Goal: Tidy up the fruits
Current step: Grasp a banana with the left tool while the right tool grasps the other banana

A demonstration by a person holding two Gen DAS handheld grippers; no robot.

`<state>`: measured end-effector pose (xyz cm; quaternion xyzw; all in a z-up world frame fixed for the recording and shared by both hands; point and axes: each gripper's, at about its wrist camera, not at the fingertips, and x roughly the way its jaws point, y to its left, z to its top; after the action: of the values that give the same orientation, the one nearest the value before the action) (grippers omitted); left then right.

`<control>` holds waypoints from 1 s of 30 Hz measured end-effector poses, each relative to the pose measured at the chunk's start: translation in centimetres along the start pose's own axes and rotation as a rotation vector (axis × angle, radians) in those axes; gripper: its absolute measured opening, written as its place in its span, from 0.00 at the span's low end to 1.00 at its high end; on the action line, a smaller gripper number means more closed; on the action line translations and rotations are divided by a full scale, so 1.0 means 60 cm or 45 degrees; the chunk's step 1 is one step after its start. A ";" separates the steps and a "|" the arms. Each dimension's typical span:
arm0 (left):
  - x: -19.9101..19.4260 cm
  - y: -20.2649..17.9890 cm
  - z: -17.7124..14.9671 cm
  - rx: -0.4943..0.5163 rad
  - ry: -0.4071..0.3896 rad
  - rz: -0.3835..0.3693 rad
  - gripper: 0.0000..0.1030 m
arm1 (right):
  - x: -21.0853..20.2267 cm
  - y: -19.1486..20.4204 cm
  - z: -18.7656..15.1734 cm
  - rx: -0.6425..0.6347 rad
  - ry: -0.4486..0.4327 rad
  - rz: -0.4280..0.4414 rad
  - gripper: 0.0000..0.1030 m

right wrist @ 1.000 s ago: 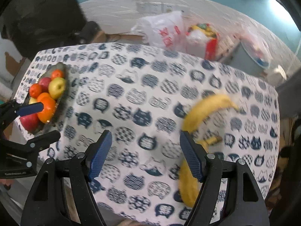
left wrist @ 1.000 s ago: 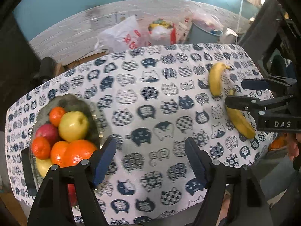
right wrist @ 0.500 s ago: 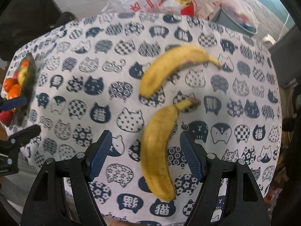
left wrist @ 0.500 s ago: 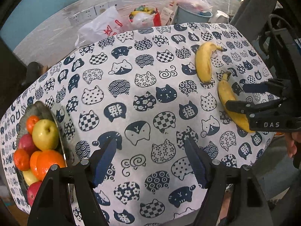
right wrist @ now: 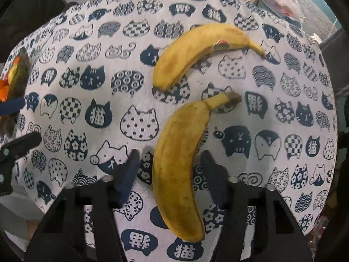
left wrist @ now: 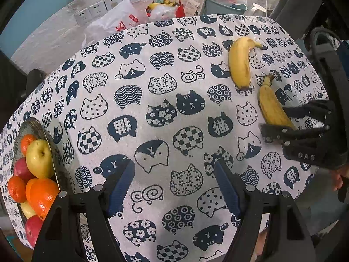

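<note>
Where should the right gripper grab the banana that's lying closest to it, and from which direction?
Grip the near banana across its thick middle, coming straight down from above. It lies flat on the tablecloth, running lengthwise between the right gripper's open jaws, so they already straddle its width. Avoid the thin stem end, which would likely pivot.

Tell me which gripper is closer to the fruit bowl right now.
Left. The left gripper hovers open just beside the fruit bowl; the right gripper is across the table, its fingers straddling the near banana.

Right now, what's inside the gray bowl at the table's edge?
The gray bowl holds a yellow-green apple, oranges and red apples, piled up. Whatever lies beneath the pile is hidden.
</note>
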<state>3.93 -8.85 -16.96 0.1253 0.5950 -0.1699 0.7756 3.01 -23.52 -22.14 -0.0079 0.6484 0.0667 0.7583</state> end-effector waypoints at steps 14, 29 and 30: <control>0.001 -0.029 0.038 0.017 -0.028 -0.010 0.75 | -0.034 -0.041 0.002 0.029 -0.119 0.006 0.33; 0.014 -0.085 0.161 0.081 -0.136 -0.019 0.79 | -0.088 -0.113 0.067 0.202 -0.286 -0.004 0.33; 0.023 -0.091 0.169 0.084 -0.134 -0.021 0.79 | -0.090 -0.118 0.071 0.201 -0.290 -0.016 0.33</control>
<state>10.91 -17.97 -15.60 0.1370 0.5485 -0.2021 0.7997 7.16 -30.60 -16.68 0.0553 0.5614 0.0112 0.8256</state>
